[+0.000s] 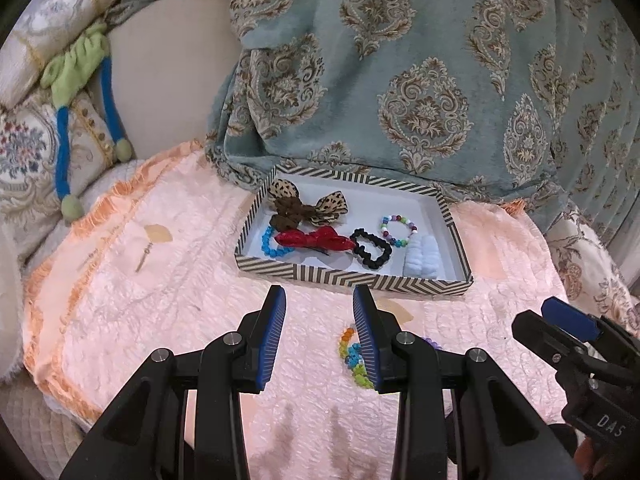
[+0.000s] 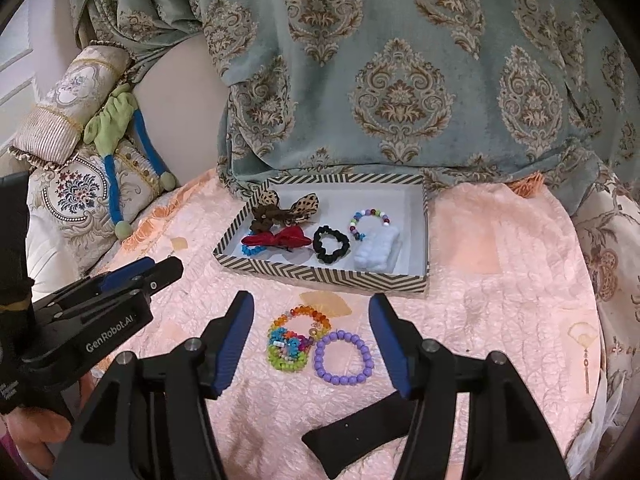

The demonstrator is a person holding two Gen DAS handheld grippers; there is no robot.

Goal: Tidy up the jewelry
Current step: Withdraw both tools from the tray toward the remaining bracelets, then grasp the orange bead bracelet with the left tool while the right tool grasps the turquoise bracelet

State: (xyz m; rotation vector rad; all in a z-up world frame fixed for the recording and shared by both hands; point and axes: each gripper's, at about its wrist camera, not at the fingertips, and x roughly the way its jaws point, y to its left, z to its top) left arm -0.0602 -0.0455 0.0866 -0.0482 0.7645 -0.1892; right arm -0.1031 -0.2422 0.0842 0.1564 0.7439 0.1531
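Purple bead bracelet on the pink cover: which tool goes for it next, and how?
Probably lower the right tool over the purple bead bracelet: it lies flat outside the striped box, between that tool's open fingers, touching the multicolor bracelet pile. The left tool is open and empty, off to the side.

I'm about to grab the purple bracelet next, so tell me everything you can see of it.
The purple bracelet is a closed ring of round, glossy lilac beads, plastic by the look, all one size. It lies flat on the pink quilt, outside the striped box and nearer the camera. Its left edge sits against, perhaps touching, the pile of multicoloured bracelets. It lies between the open fingers of the right gripper, which do not touch it. In the left wrist view only a sliver shows.
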